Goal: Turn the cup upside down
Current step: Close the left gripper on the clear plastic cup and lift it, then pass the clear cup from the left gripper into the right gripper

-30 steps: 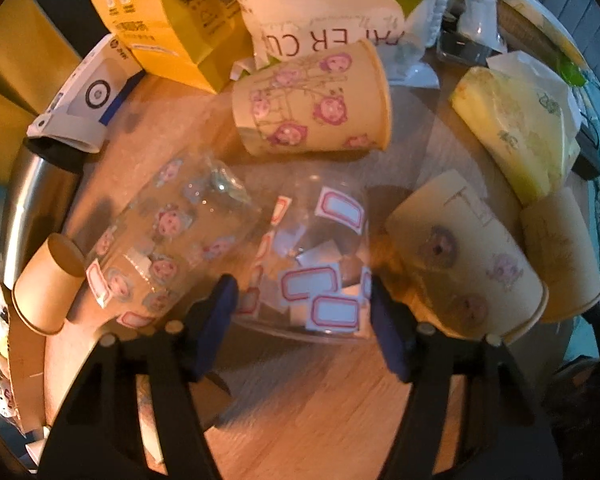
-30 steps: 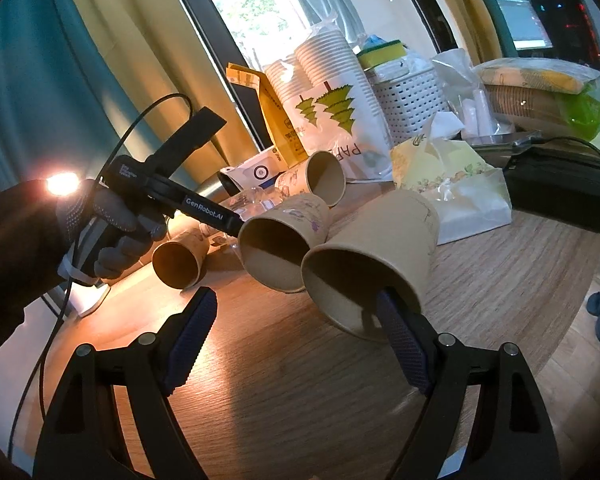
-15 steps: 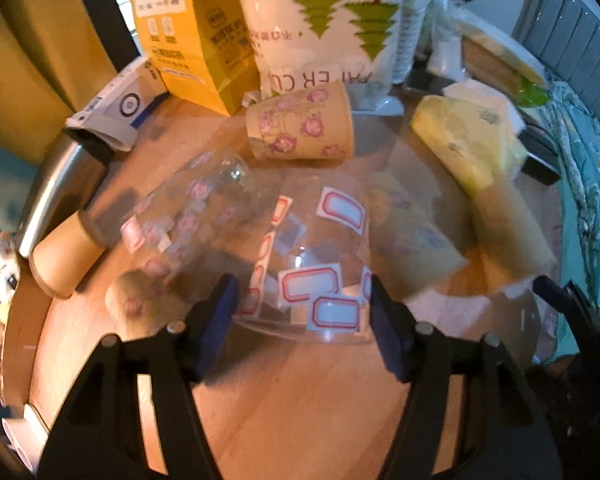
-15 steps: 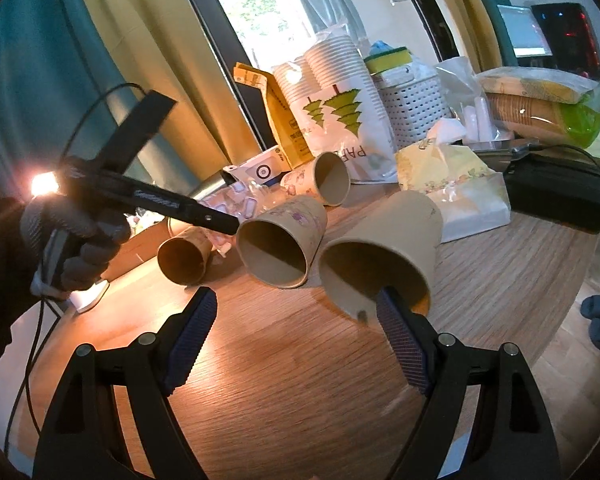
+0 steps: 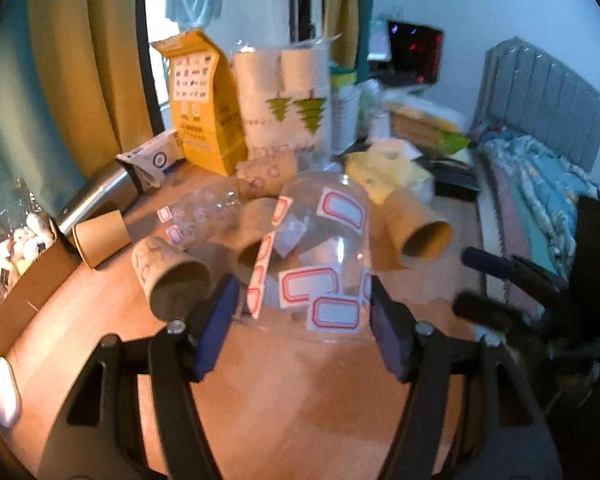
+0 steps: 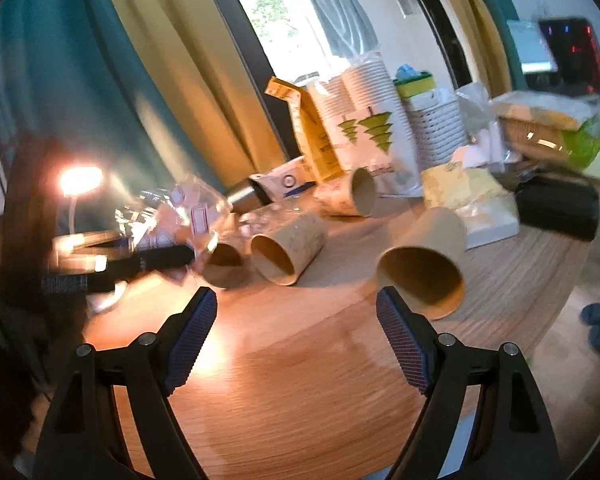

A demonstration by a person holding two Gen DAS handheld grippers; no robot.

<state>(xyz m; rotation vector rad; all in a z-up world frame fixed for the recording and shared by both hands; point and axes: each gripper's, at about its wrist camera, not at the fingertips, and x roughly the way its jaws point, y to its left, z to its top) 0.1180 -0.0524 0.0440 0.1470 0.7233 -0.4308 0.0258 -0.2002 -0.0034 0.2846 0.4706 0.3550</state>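
The clear plastic cup [image 5: 320, 264], judged light and crushable, is pinched near its rim by the left gripper [image 5: 302, 312], while the right gripper [image 6: 296, 340] is spread beside the paper cup [image 6: 422, 272].

Clear cup [image 5: 324, 256] with red-bordered white labels; tan paper cups [image 6: 420, 276]; yellow box [image 5: 204, 100]; orange-brown wooden worktop [image 5: 300, 392].

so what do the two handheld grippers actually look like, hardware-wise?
Both match: the left gripper and right gripper have black, angular finger arms with cut-out slots and small silver pivot screws. The fingertips carry dark blue pads with fine ribbed texture. In the right wrist view, the left unit's black body shows a bright light; any lettering there is too blurred to read.
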